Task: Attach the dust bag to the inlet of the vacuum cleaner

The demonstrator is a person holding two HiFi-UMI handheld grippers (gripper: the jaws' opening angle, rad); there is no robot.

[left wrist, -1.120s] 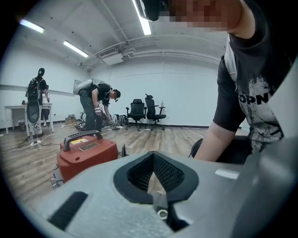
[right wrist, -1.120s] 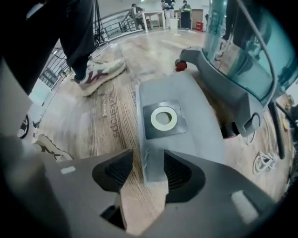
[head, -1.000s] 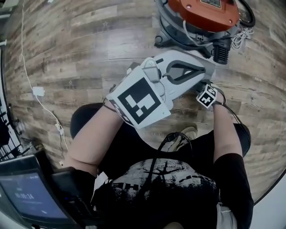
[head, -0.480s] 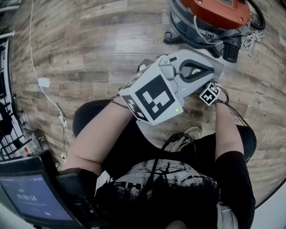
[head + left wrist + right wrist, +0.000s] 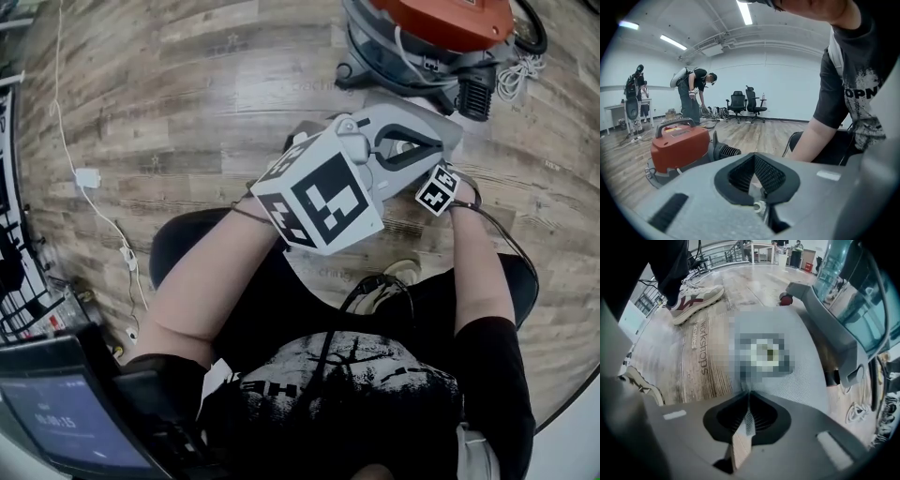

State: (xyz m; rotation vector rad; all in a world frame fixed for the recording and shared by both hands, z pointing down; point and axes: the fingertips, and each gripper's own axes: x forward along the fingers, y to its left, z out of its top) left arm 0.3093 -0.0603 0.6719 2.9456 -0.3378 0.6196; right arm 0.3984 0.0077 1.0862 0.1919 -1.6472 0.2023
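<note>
Head view: looks steeply down on brown wood-plank floor, with round vacuum cleaner, grey drum under orange lid, standing at top edge. Shows both forearms reaching forward toward machine.

Right gripper view: finds right gripper pointing straight down, clenched on near edge of flat grey woven-fabric dust bag. Has just been closing; now pinches fabric edge between pads. Places bag flat on floor, just beside grey base of vacuum cleaner at right of frame, not fitted to machine. Shows white-and-maroon sneaker on floor beyond bag.

Left gripper view: finds left gripper clenched tight, nothing between pads, held above floor. Shows vacuum cleaner ahead at left, orange lid and black carry handle uppermost; shows black office chairs by far wall.
</note>
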